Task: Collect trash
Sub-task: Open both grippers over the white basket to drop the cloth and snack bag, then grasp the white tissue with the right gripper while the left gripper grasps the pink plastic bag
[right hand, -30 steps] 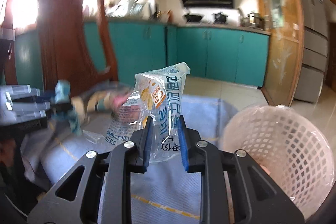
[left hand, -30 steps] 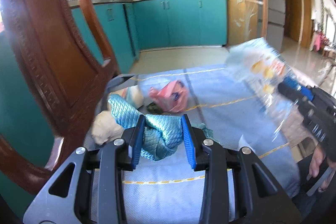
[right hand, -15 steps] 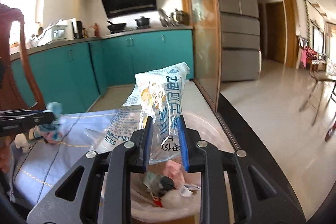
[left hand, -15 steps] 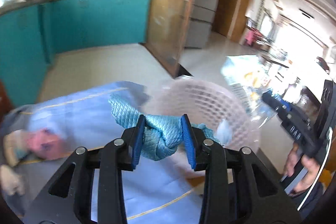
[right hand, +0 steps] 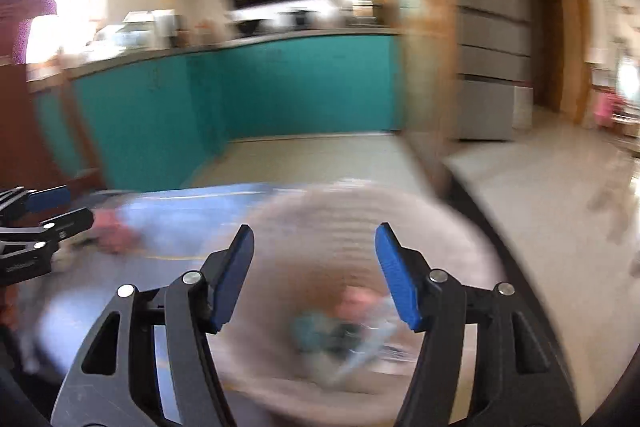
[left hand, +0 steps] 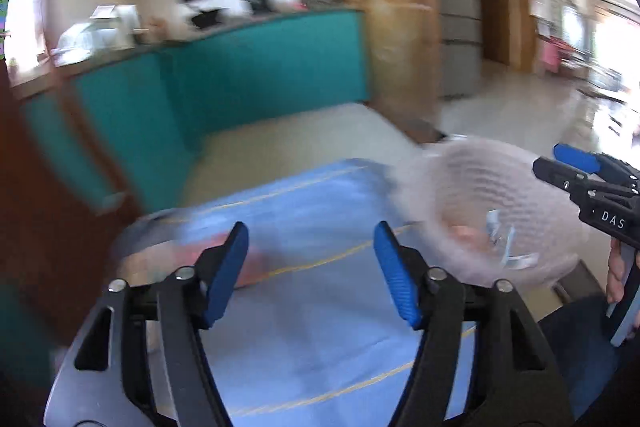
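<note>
Both views are motion-blurred. My left gripper (left hand: 311,273) is open and empty over the blue tablecloth (left hand: 320,327). The white mesh basket (left hand: 452,187) stands to its right, with pink and clear trash inside. My right gripper (right hand: 314,273) is open and empty just above the basket (right hand: 280,227); a teal cloth (right hand: 316,337), a pink scrap (right hand: 356,301) and a clear plastic bag (right hand: 372,347) lie inside it. A pink piece of trash (right hand: 114,227) lies on the cloth to the left, near the left gripper (right hand: 36,223). The right gripper (left hand: 576,171) shows at the right of the left wrist view.
A dark wooden chair (left hand: 44,219) stands at the table's left. Teal kitchen cabinets (right hand: 240,95) run behind the table, a grey fridge (right hand: 488,67) to the right. The table's right edge (right hand: 516,267) drops to the tiled floor.
Both grippers opened. The left one let go of the teal cloth, the right one of the clear plastic bag; both now lie in the basket. The left gripper swung back left.
</note>
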